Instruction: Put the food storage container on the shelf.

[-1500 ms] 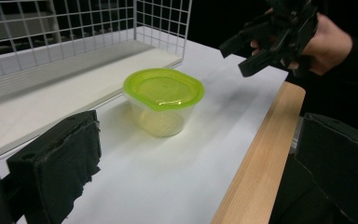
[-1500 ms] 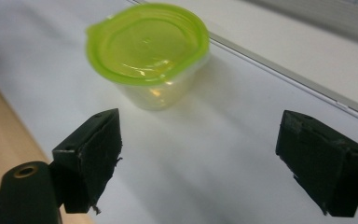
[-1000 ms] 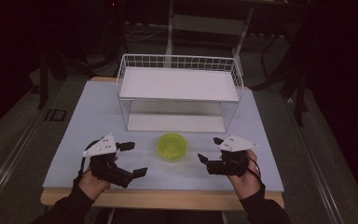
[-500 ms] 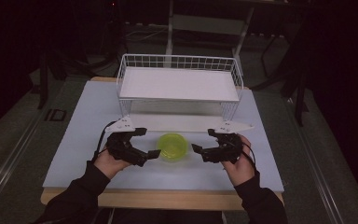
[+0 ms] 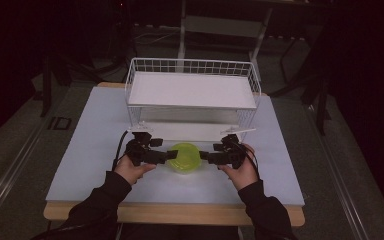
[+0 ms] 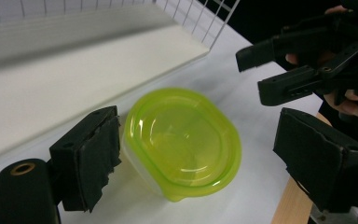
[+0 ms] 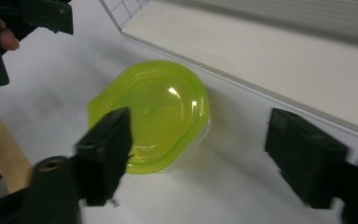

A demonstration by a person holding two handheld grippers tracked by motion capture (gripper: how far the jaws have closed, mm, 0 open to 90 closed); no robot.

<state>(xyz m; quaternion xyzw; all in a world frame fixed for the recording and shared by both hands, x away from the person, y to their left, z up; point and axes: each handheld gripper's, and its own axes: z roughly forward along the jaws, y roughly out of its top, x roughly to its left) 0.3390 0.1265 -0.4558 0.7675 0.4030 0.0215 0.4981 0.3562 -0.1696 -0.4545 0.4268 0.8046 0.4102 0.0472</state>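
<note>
Your left gripper [image 5: 171, 155] sits just left of the shallow round container with the translucent lime-green plastic lid [image 5: 184, 158], its black jaws pointing at that container's left edge. In the left gripper view the jaws stand wide, well apart from each other, and they have just been closing a little; the green-lidded container [image 6: 182, 142] lies between them, near the left pad, and you cannot tell whether that pad touches the rim. The other pad is clear of it.

Your right gripper [image 5: 202, 156] mirrors this from the container's right side, jaws aimed at its right edge. In the right gripper view these jaws are also wide and have just been narrowing; the container [image 7: 154, 113] lies between them, closer to the left-hand pad, and the right-hand pad is well away from it. Neither pair presses on the container.

The container rests flat on the pale blue-white table top [image 5: 95, 150], between your two hands and near the table's front wooden edge [image 5: 175, 212]. Just behind the container stands the white wire-mesh rack with a flat white shelf [image 5: 192, 90], its lower board close to the container's far side.
</note>
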